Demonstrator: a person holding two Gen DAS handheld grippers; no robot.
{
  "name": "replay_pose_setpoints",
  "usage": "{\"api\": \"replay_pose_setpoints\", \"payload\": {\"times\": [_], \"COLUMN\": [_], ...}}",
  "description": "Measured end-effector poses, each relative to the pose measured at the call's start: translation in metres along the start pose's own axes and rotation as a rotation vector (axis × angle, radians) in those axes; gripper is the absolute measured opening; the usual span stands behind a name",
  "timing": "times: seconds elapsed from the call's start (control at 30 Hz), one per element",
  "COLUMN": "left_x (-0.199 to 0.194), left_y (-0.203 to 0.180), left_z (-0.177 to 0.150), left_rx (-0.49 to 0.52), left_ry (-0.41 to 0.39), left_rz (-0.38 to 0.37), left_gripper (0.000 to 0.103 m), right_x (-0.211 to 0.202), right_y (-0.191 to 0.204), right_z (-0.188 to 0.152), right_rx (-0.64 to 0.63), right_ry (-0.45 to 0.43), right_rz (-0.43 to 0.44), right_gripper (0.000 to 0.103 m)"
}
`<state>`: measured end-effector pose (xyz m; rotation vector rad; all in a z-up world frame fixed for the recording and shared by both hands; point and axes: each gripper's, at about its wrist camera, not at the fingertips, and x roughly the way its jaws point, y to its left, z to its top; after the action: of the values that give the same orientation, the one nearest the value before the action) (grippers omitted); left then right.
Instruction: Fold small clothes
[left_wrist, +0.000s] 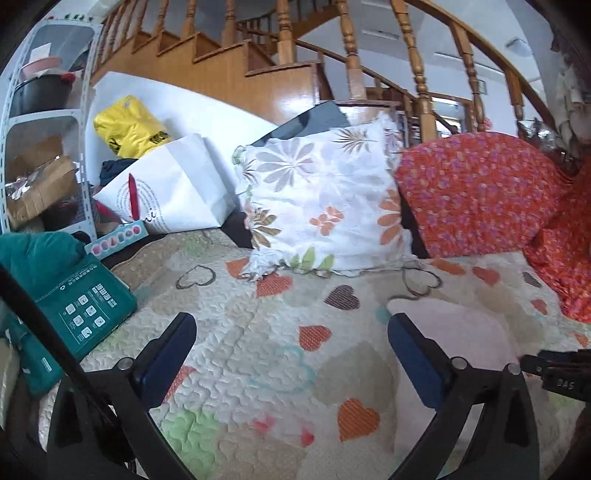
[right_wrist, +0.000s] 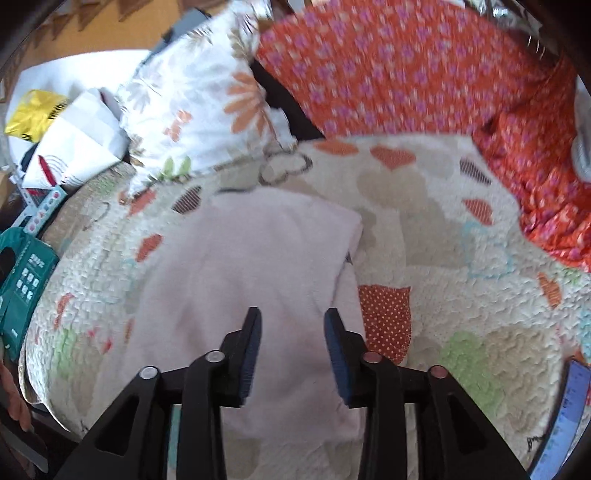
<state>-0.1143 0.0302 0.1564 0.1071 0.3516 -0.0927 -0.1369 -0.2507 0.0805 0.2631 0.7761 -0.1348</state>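
A pale pink folded garment (right_wrist: 258, 280) lies flat on the heart-patterned quilt (right_wrist: 461, 295). In the right wrist view my right gripper (right_wrist: 292, 317) hovers over the garment's near half, its jaws partly open with nothing between them. In the left wrist view my left gripper (left_wrist: 291, 325) is wide open and empty above the quilt (left_wrist: 258, 332), to the left of the garment (left_wrist: 454, 325). The right gripper's black body (left_wrist: 561, 373) shows at that view's right edge.
A floral white pillow (left_wrist: 325, 195) and an orange floral cushion (left_wrist: 480, 192) lean at the back. A white paper bag (left_wrist: 173, 188), a yellow bag (left_wrist: 125, 129) and a green box (left_wrist: 85, 306) sit at the left. A wooden staircase (left_wrist: 295, 48) rises behind.
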Motion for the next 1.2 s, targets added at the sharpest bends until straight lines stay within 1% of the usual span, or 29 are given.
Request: {"api": "replay_pose_setpoints", "payload": {"times": [0.07, 0.13, 0.23, 0.33, 0.4, 0.47, 0.57, 0.7, 0.93, 1.03, 1.2], "left_x": [-0.008, -0.013, -0.009, 0.000, 0.007, 0.010, 0.014, 0.020, 0.031, 0.033, 0.039], "left_y": [-0.004, -0.009, -0.018, -0.026, -0.030, -0.032, -0.032, -0.029, -0.021, -0.020, -0.019], "left_z": [-0.003, -0.014, -0.030, -0.043, -0.051, -0.059, -0.065, -0.073, -0.079, -0.081, -0.085], "left_rx": [0.005, -0.001, -0.008, 0.016, 0.033, 0.040, 0.050, 0.055, 0.024, 0.027, 0.032], "left_ry": [0.028, 0.069, 0.159, 0.233, 0.274, 0.297, 0.317, 0.352, 0.407, 0.420, 0.451], "left_rz": [-0.029, -0.060, -0.134, -0.161, -0.162, -0.156, -0.141, -0.115, -0.093, -0.072, -0.068], "left_gripper": [0.103, 0.103, 0.103, 0.103, 0.103, 0.103, 0.103, 0.103, 0.103, 0.103, 0.103], "right_x": [-0.012, -0.020, -0.023, -0.020, -0.016, -0.014, -0.009, -0.004, -0.001, -0.001, 0.001], "right_y": [0.009, 0.016, 0.027, 0.032, 0.031, 0.029, 0.025, 0.023, 0.029, 0.033, 0.037], "right_z": [-0.008, -0.019, -0.033, -0.039, -0.040, -0.041, -0.040, -0.042, -0.043, -0.044, -0.047], "right_rx": [-0.009, -0.021, -0.057, -0.089, -0.090, -0.080, -0.067, -0.063, -0.087, -0.102, -0.132], "right_ry": [-0.031, -0.047, -0.046, -0.034, -0.027, -0.020, -0.013, 0.004, 0.006, 0.001, -0.001], "right_rz": [-0.001, -0.014, -0.038, -0.066, -0.072, -0.072, -0.076, -0.079, -0.089, -0.093, -0.099], "right_gripper": [0.051, 0.054, 0.056, 0.058, 0.058, 0.060, 0.063, 0.064, 0.068, 0.070, 0.072]}}
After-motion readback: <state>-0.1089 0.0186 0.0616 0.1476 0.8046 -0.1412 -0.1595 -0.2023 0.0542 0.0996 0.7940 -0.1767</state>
